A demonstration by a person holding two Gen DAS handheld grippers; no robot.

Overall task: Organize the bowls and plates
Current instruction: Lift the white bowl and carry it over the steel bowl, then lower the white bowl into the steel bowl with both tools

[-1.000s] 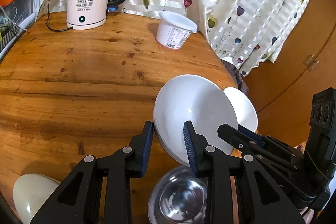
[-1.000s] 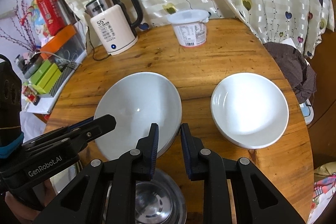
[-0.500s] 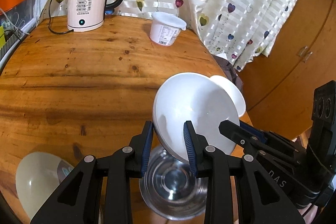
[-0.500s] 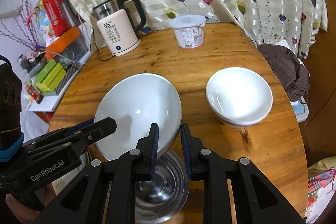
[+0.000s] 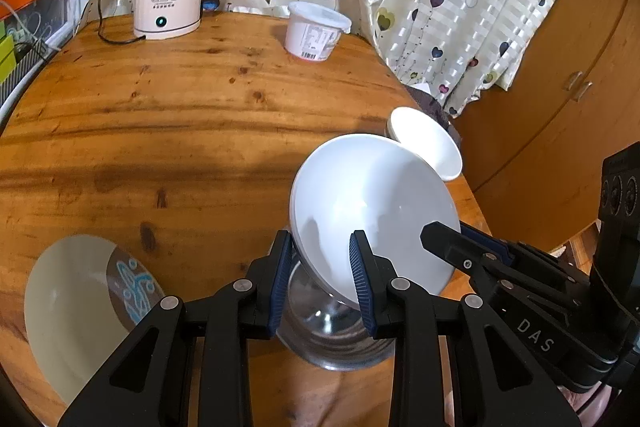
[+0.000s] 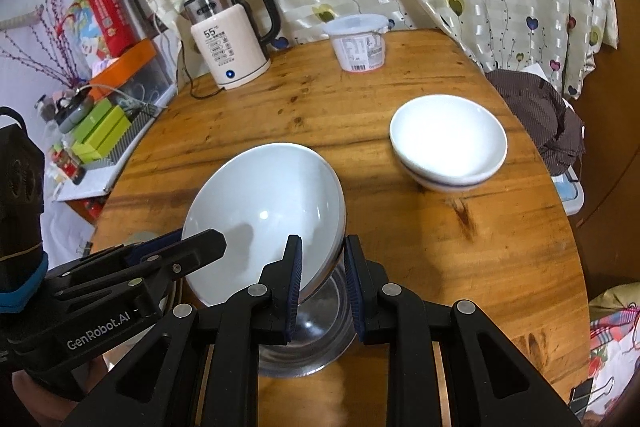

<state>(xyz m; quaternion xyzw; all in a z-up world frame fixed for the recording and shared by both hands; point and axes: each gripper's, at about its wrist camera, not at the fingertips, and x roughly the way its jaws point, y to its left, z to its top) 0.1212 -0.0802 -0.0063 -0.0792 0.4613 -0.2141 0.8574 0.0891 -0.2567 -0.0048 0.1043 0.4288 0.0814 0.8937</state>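
Observation:
Both grippers hold one large white bowl, which also shows in the right wrist view. My left gripper is shut on its left rim and my right gripper is shut on its right rim. The bowl hangs tilted in the air over a steel bowl that stands on the round wooden table; the steel bowl also shows in the right wrist view. A stack of white bowls stands at the right of the table. A cream plate with a blue pattern lies at the near left.
A pink electric kettle with its cord and a white lidded tub stand at the back by the curtain. Boxes and clutter sit on a shelf to the left. A dark cloth lies beyond the table's right edge.
Both grippers have lifted the white bowl higher and drawn back. The steel bowl below and the cream plate have come further into view.

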